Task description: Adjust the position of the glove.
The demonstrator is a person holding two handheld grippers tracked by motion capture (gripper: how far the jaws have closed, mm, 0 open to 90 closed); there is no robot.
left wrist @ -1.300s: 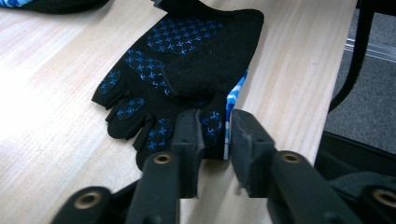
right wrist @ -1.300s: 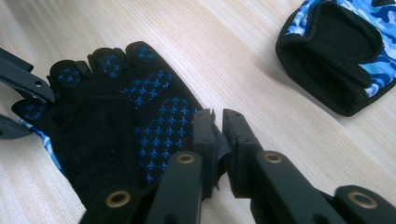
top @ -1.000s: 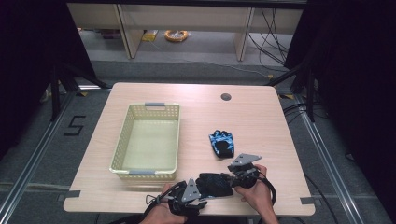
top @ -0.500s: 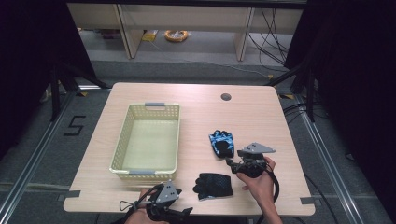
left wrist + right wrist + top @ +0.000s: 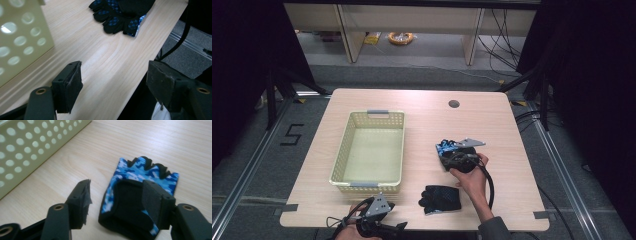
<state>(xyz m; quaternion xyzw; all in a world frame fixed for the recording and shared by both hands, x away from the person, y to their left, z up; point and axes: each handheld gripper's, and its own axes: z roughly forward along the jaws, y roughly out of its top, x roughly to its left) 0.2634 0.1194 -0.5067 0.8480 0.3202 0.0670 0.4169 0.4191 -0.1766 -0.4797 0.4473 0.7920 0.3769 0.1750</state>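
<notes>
A black glove with blue dots (image 5: 440, 198) (image 5: 120, 15) lies flat near the table's front edge. A blue camouflage fingerless glove (image 5: 443, 146) (image 5: 143, 171) lies farther back. My right gripper (image 5: 448, 156) (image 5: 117, 186) hovers over the blue glove's black cuff. It is open, and its jaws widened and have just been closing a little, with the cuff between them and unpressed. My left gripper (image 5: 379, 227) (image 5: 115, 68) sits at the front edge, left of the black glove. It is open, its jaws have just been opening, and nothing is between them.
A pale yellow perforated basket (image 5: 343, 150) (image 5: 17, 37) (image 5: 30, 147) stands empty on the left half of the table. A small round hole (image 5: 454, 104) is near the table's back edge. The right gripper's cable loops down beside the person's forearm (image 5: 479, 197).
Both grippers have left the black glove, which now lies flat. The left one drew back to the front-left edge; the right one moved back over the blue glove. Both jaws stand wider.
</notes>
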